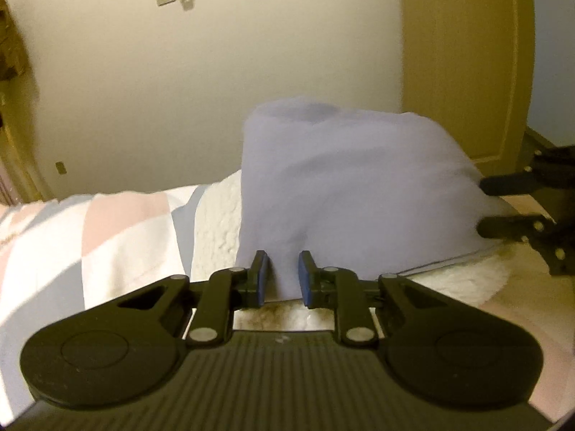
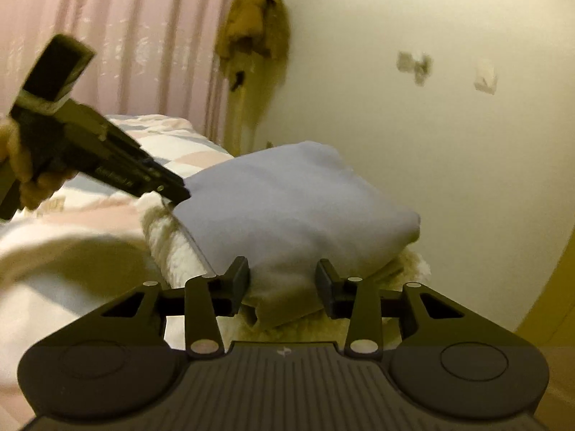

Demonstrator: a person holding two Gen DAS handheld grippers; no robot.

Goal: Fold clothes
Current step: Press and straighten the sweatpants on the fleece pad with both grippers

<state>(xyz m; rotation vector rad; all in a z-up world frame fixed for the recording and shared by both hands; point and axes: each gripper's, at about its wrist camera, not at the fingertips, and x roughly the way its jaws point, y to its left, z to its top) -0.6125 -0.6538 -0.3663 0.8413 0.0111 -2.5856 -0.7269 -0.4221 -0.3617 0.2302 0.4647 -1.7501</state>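
Observation:
A folded lavender garment [image 1: 352, 186] lies in a thick bundle on a white fleecy blanket [image 1: 215, 230]. My left gripper [image 1: 284, 276] pinches the garment's near edge, and a fold of cloth fills the narrow gap between its blue pads. From the right wrist view the garment [image 2: 287, 197] shows as a soft square, with the left gripper [image 2: 172, 190] at its left corner, held by a hand [image 2: 18, 165]. My right gripper [image 2: 283, 276] is open wide, and the garment's near edge lies between its fingers. It enters the left wrist view as the right gripper [image 1: 485, 204] at the garment's right edge.
The fleecy blanket [image 2: 161, 237] rests on a bed with a pink, white and grey checked quilt [image 1: 107, 230]. A wall stands close behind, with a wooden door [image 1: 460, 54] to the right. A brown coat [image 2: 255, 14] hangs beside pink curtains [image 2: 143, 36].

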